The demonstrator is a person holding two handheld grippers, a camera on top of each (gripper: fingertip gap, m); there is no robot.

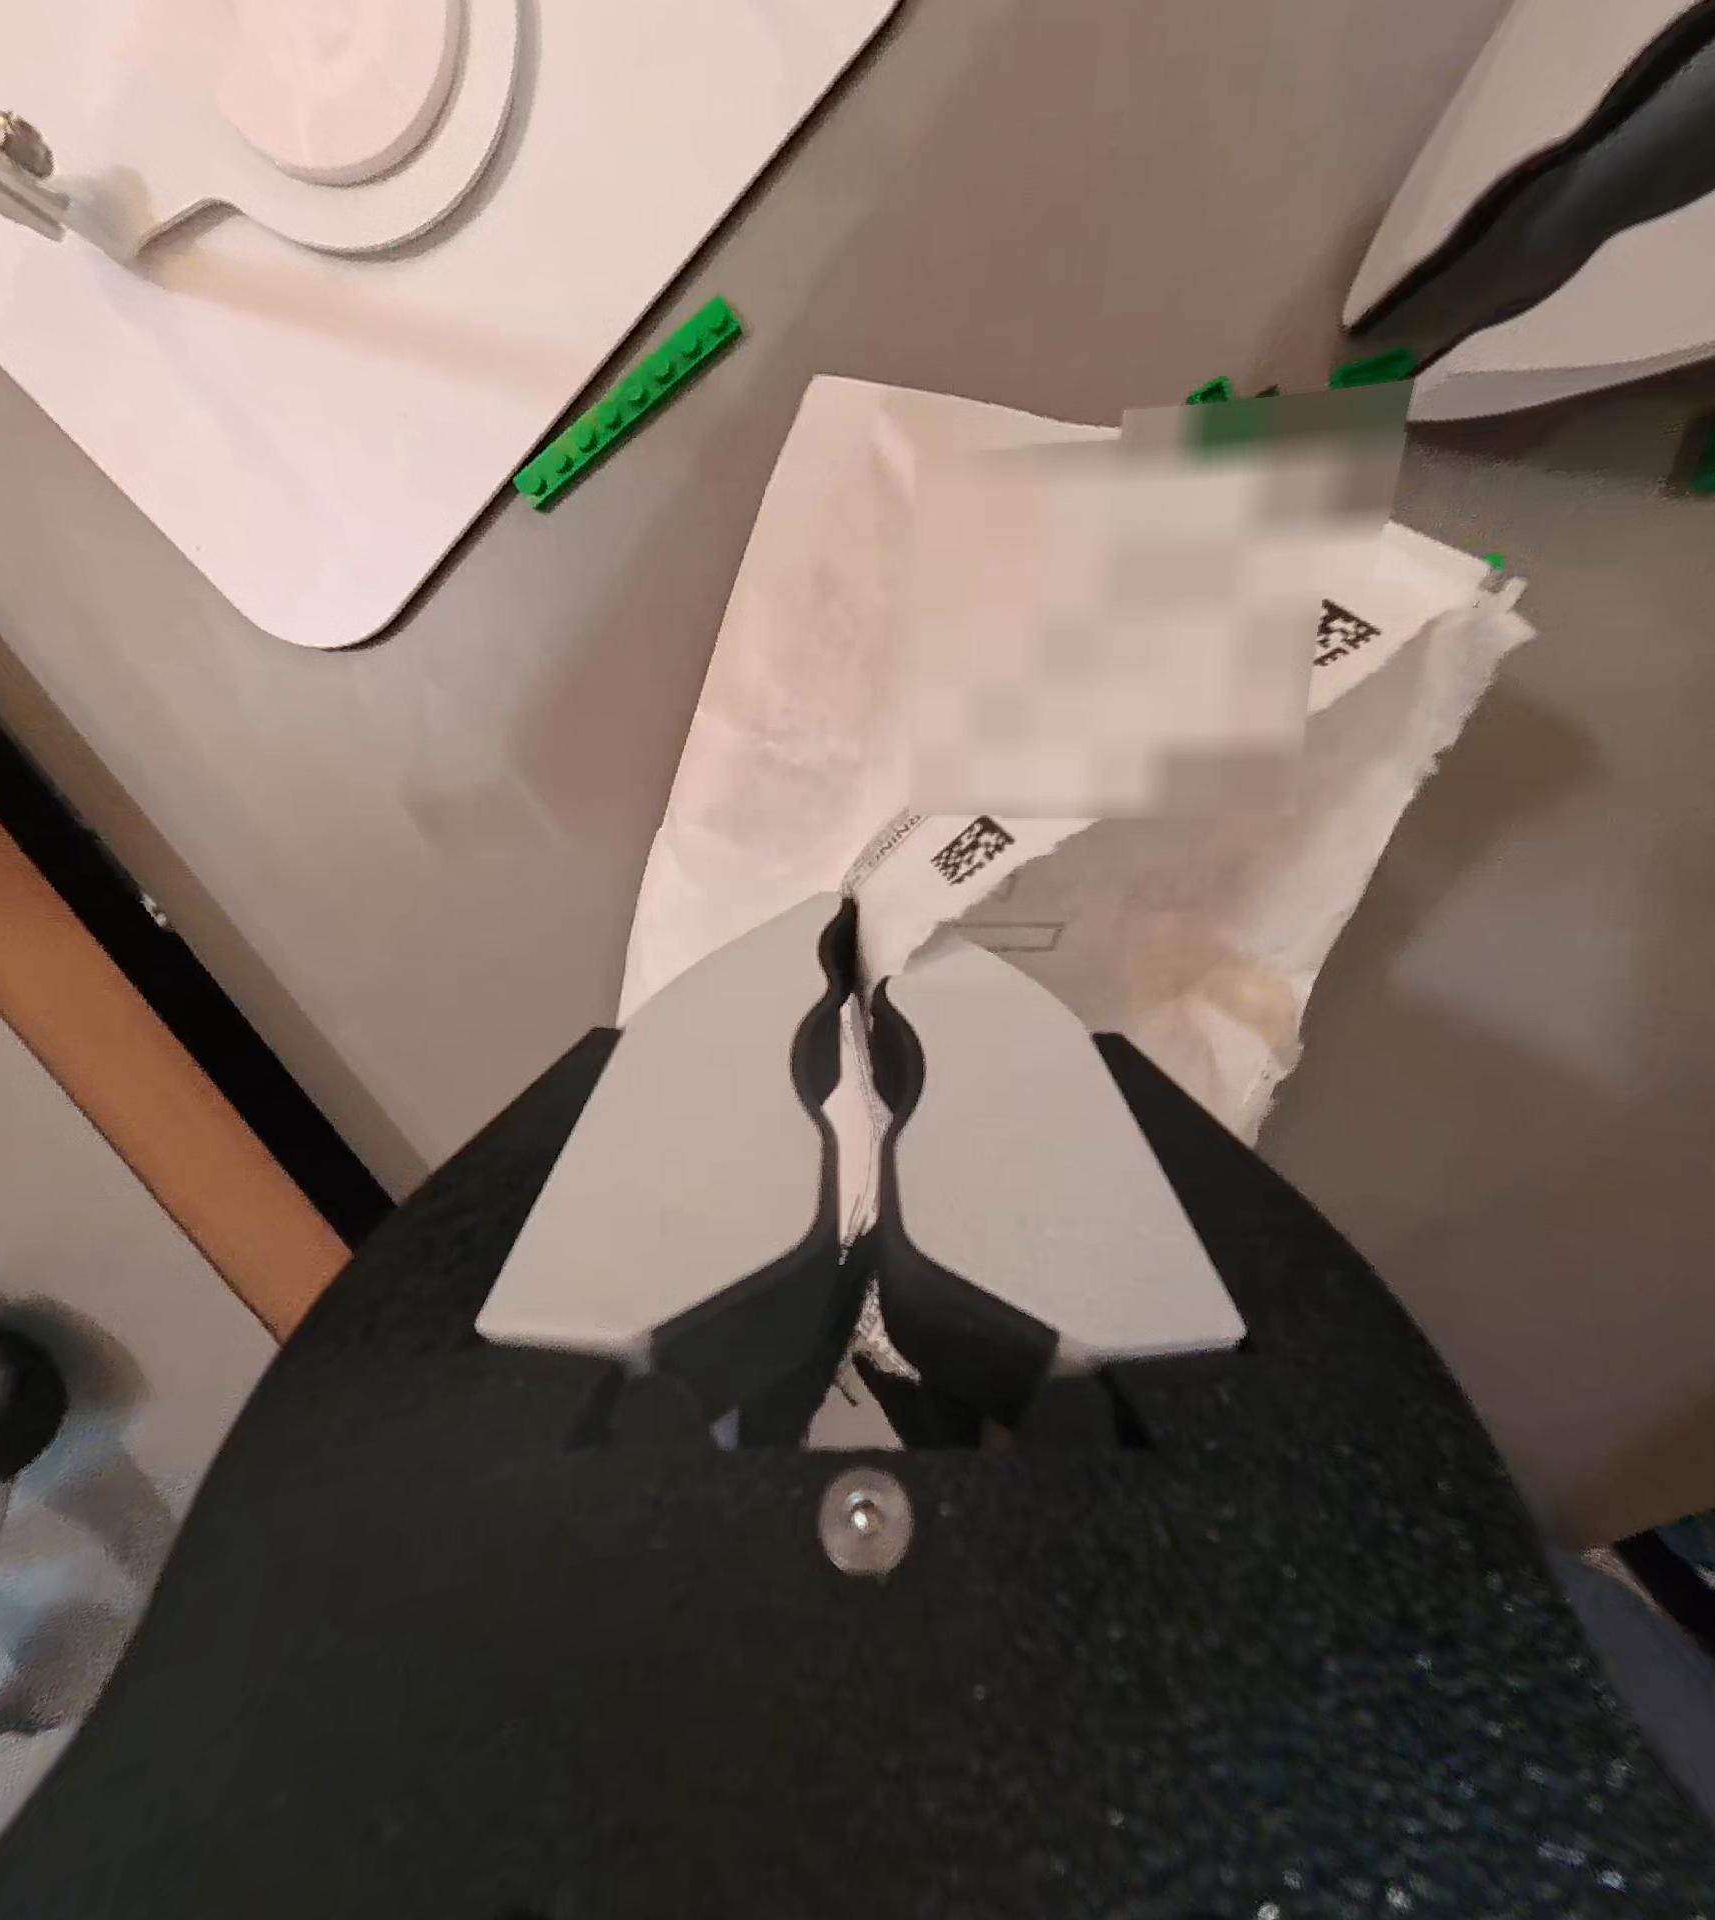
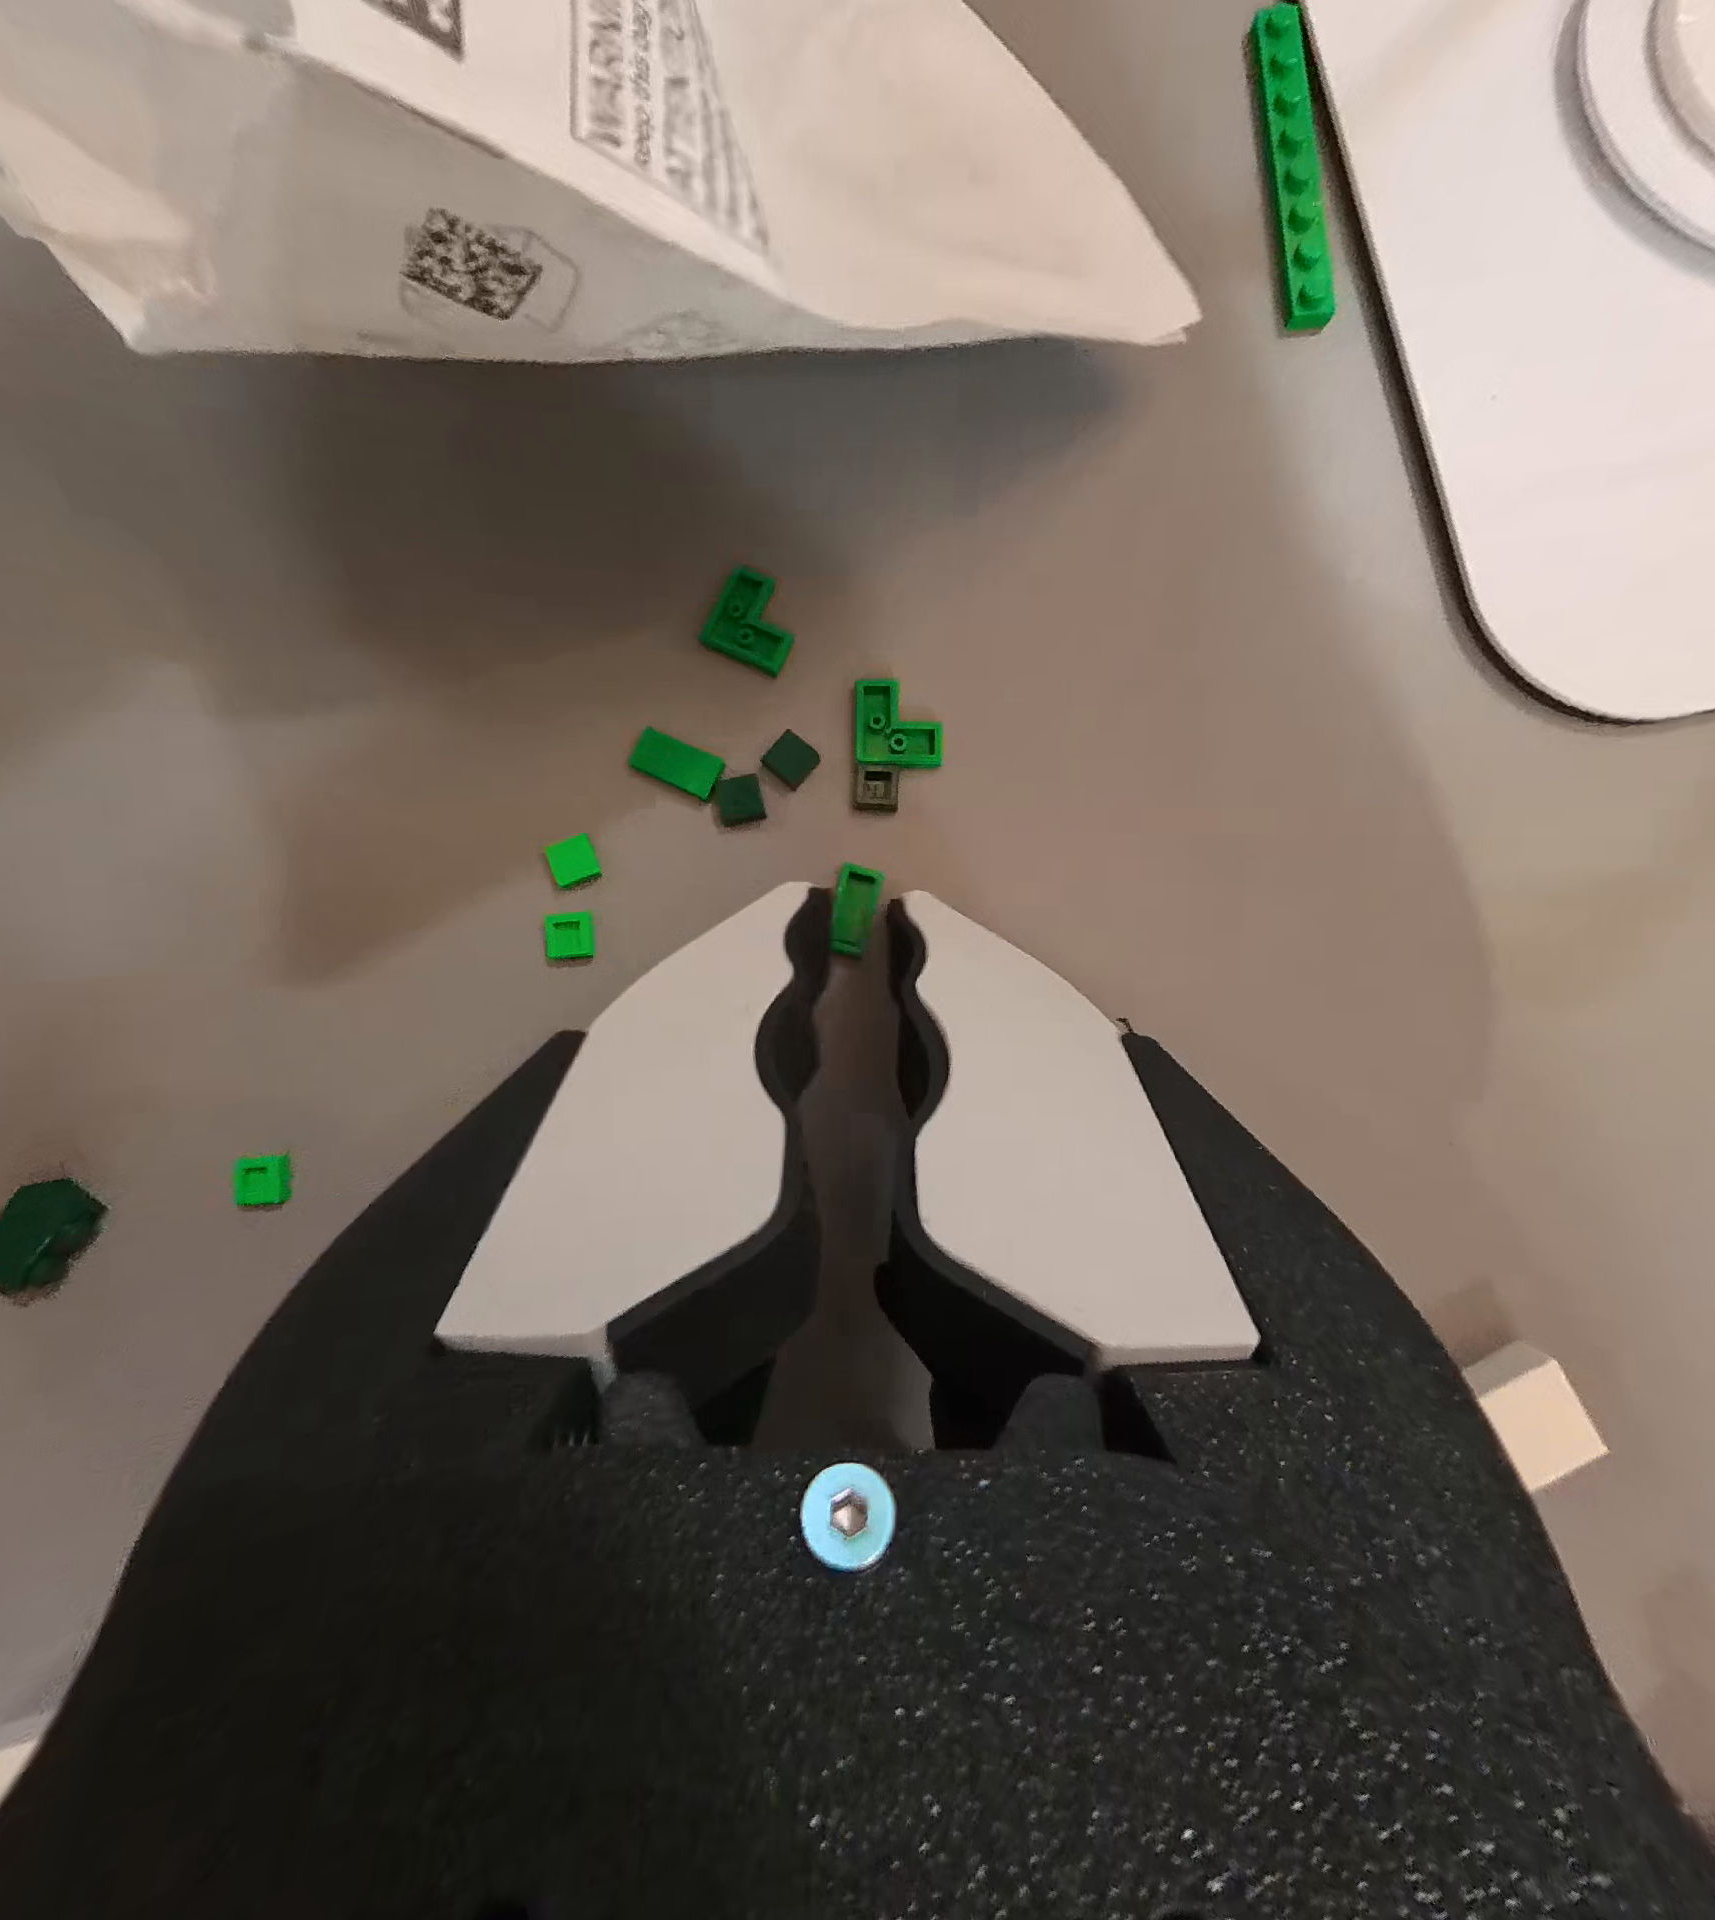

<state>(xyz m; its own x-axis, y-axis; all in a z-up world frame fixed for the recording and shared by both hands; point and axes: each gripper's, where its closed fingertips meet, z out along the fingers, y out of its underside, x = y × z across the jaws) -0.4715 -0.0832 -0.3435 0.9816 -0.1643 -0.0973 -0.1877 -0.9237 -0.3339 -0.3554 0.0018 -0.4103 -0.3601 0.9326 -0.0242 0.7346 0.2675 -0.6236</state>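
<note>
Left claw (image 1: 858, 935) is clamped on the torn edge of a thin, floppy paper bag (image 1: 832, 665) above the table (image 1: 313, 790). Right claw (image 2: 851, 906) is slightly apart around a green tile (image 2: 855, 906), near the bag; tiny, probably slippery, so pinch its long sides.

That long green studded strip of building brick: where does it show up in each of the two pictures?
Left wrist view: long green strip, upper middle, lying along the white board's edge.
Right wrist view: same strip, top right, again beside that board.
Shared landmark: the white paper bag.
</note>
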